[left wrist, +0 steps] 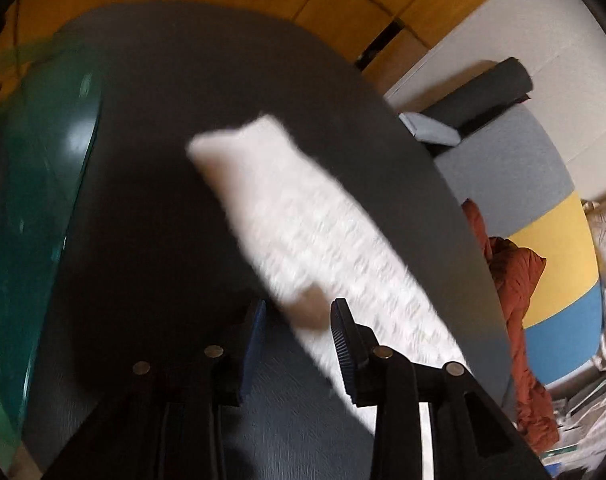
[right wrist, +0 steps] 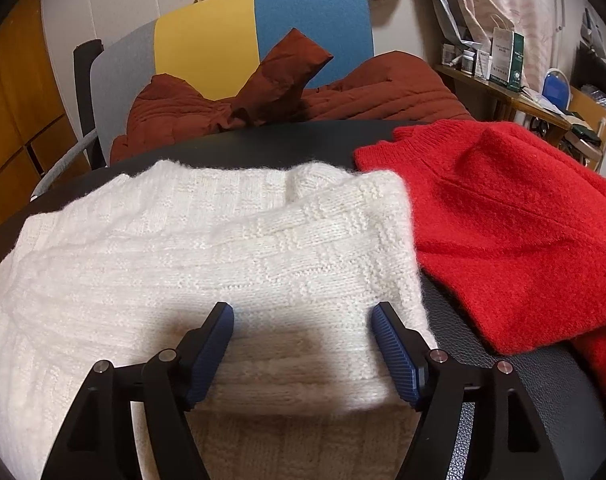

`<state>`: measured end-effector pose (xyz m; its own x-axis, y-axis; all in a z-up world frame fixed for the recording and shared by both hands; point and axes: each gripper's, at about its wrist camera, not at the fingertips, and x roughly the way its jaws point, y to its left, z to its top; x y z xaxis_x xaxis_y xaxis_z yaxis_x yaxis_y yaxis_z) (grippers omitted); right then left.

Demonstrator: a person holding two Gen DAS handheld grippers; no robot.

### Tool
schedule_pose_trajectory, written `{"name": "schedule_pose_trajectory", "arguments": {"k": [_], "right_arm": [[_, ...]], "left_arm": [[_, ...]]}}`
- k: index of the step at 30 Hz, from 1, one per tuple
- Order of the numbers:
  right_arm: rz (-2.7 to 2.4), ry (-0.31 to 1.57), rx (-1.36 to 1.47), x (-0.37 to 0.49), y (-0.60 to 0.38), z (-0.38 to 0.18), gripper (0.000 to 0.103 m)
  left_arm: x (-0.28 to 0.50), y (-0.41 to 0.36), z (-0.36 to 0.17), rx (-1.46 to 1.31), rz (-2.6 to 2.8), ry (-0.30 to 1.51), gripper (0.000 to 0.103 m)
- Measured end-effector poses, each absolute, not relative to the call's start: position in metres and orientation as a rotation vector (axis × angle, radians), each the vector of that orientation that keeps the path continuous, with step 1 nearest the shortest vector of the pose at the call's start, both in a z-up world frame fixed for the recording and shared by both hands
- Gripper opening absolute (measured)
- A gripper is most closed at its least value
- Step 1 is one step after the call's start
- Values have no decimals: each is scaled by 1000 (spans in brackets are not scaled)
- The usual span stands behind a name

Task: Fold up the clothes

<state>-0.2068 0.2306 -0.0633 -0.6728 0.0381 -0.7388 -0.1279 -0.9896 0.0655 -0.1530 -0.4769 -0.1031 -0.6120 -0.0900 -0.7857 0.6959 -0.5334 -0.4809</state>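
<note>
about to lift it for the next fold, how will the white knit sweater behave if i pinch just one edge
The white knit sweater will probably be floppy: it already drapes in soft folds over the table. Its chunky, fuzzy knit suggests some weight, so the unpinched part would likely sag and stretch. The fuzzy surface should grip ribbed pads rather than slip, and the right claw stands open above it.

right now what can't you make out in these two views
- Left wrist view: the white sweater is motion-blurred, so its knit and folds are unreadable.
- Left wrist view: the green thing at the left edge is blurred and cut off, so I cannot identify it.
- Right wrist view: the red sweater runs off the right edge, hiding its sleeves.
- Right wrist view: the shelf bottles are too small to read.
</note>
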Motion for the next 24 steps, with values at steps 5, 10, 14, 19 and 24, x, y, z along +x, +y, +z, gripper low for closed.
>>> {"name": "schedule_pose_trajectory", "arguments": {"k": [5, 10, 14, 19, 24], "right_arm": [[2790, 172, -1225, -206, 231, -63, 74], [2794, 174, -1224, -206, 231, -63, 74], [2797, 177, -1221, -206, 231, -63, 74], [2802, 181, -1218, -206, 232, -64, 74], [2810, 190, -1214, -205, 232, -64, 76]], "left_arm": [[-171, -470, -102, 1038, -2189, 1054, 37], [-183, -470, -102, 1060, -2159, 1000, 34], [-201, -455, -98, 1129, -2186, 744, 10], [-191, -443, -74, 980, -2217, 820, 7], [-194, -391, -15, 825, -2437, 724, 6]]}}
